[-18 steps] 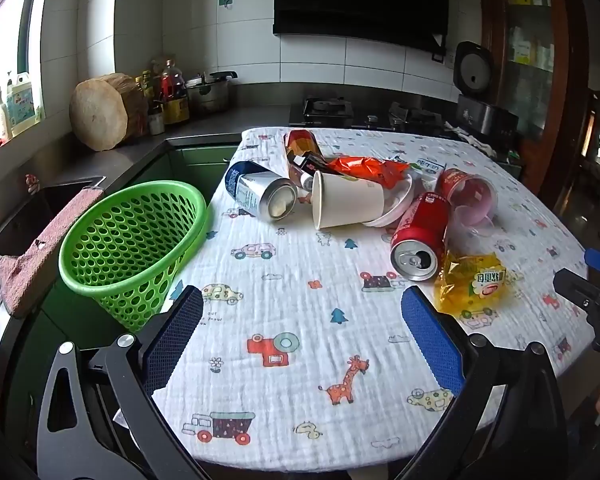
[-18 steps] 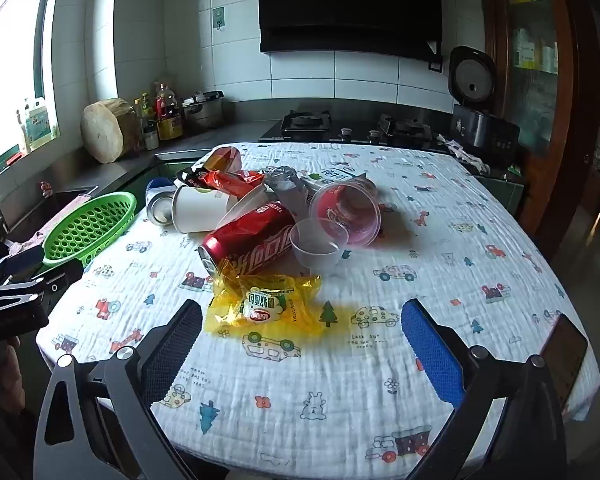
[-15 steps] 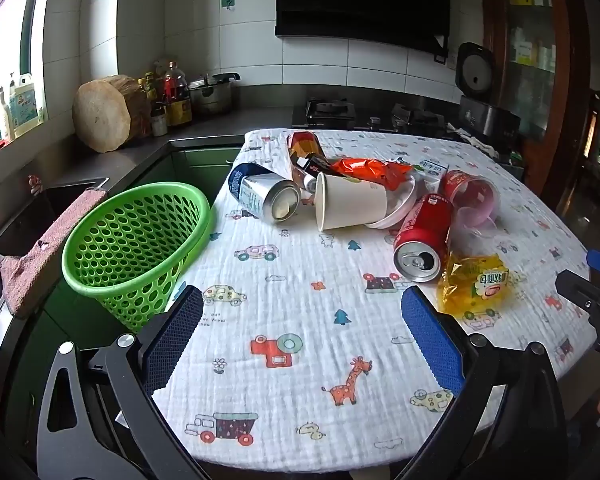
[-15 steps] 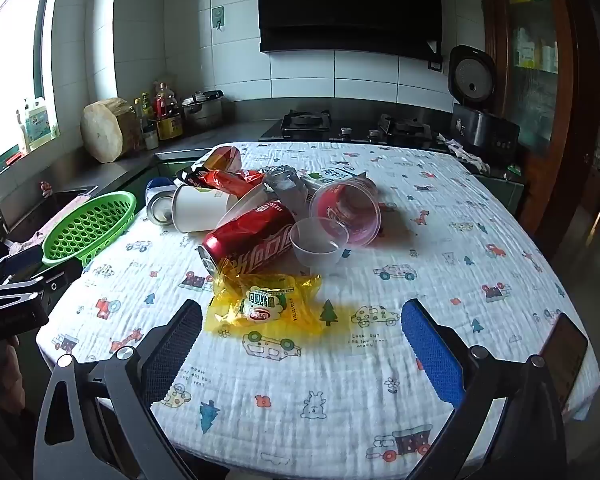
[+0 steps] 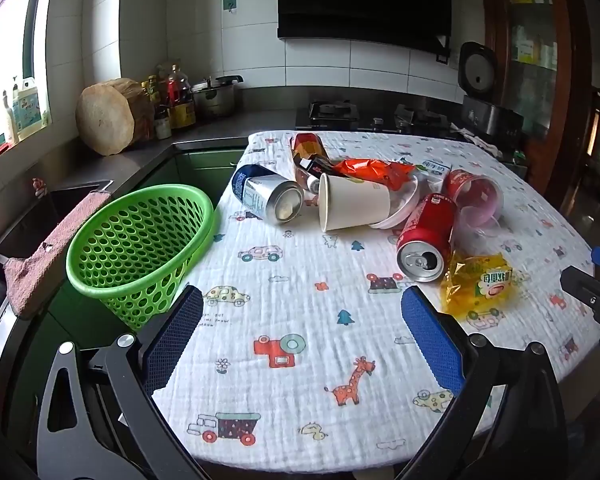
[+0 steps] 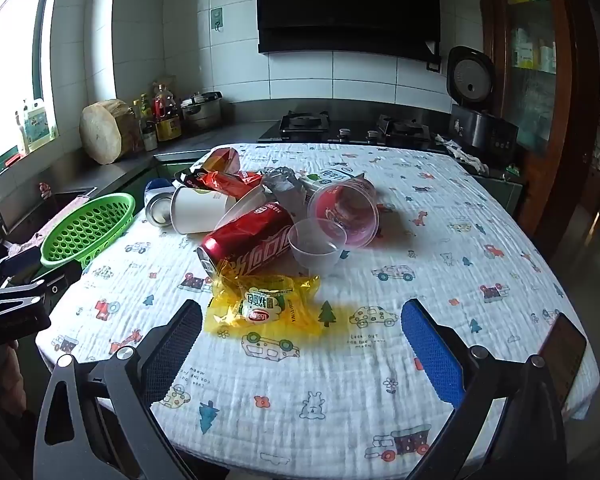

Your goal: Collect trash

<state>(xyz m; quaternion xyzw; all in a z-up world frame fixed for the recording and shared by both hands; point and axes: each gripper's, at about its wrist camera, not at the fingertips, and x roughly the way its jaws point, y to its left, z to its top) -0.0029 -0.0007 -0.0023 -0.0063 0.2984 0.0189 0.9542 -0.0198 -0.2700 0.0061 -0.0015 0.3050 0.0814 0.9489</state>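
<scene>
Both grippers wide open, nothing held. Left gripper [image 5: 300,332] hovers over the near edge of the table [image 5: 300,392], pointing down at bare cloth; right gripper [image 6: 300,336] also over the near edge, yellow wrapper [image 6: 264,306] lying just ahead of its left finger

Trash is piled around the table's middle, toward the far side: red can [image 6: 248,244] on its side touching the yellow wrapper, clear small cup [image 6: 316,246] upright just beside the can, red-tinted plastic cup [image 6: 344,212] tipped over behind it, white paper cup [image 5: 352,208] on its side, blue-and-silver can [image 5: 266,198] on its side next to it, orange snack bag [image 5: 372,170] on top of the heap

Green basket [image 5: 140,240] sits off the table's left edge, tilted, leaning against the edge, empty as far as visible

Pink cloth [image 5: 56,240] draped on the sink edge beside the basket
</scene>
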